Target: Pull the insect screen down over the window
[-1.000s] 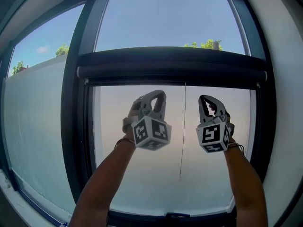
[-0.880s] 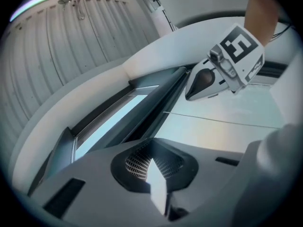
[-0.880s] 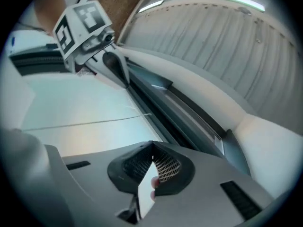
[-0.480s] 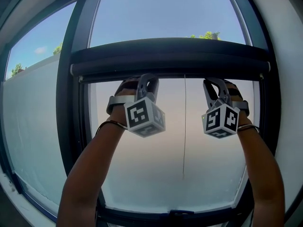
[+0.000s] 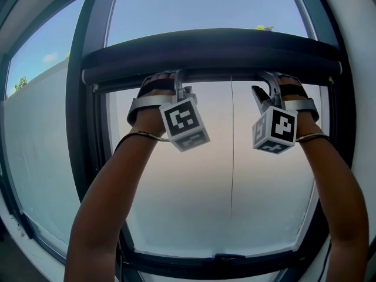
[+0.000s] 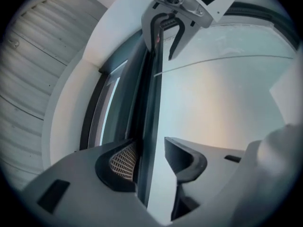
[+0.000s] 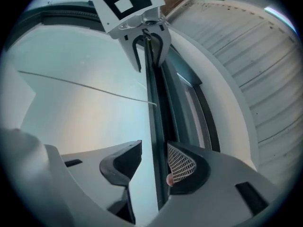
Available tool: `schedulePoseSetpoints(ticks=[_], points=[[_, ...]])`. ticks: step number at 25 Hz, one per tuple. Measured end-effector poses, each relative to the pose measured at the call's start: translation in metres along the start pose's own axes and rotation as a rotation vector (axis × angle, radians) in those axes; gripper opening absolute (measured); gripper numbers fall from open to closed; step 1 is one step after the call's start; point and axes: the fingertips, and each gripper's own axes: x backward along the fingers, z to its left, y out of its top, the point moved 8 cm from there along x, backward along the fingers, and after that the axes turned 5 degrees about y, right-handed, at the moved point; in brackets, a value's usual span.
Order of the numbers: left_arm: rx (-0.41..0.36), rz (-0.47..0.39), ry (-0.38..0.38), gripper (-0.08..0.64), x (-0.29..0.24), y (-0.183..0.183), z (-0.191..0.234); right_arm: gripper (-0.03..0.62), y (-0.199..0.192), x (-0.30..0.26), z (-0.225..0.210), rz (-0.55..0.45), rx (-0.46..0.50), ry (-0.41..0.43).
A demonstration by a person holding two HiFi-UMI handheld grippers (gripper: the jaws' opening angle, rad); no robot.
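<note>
Four just-parted fingers (image 6: 187,161) astride screen bar (image 6: 149,126)

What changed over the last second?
Both the left gripper and right gripper rose from mid-pane to the pull bar and rolled. Their fingers have just been opening and now straddle its edge, not clamped. The insect screen is still rolled up, and the cord hangs as before.

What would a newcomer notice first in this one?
The dark screen bar spanning the window near its top draws the eye. The left claw and right claw have just been opening, and each straddles the bar's lower edge. A thin cord hangs mid-pane.
</note>
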Motion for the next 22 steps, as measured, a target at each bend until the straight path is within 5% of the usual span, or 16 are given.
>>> schedulePoseSetpoints(ticks=[6,13,22], points=[[-0.02,0.041,0.002,0.177,-0.007,-0.005,-0.007,0.163,-0.011,-0.016,0.001,0.093,0.073,0.046],[-0.107,0.026,0.002,0.181,-0.008,-0.005,-0.009,0.166,-0.017,-0.018,0.002,0.08,0.098,0.027],[-0.005,0.005,-0.015,0.181,-0.006,-0.006,-0.006,0.167,-0.016,-0.019,0.005,0.097,0.084,0.006]])
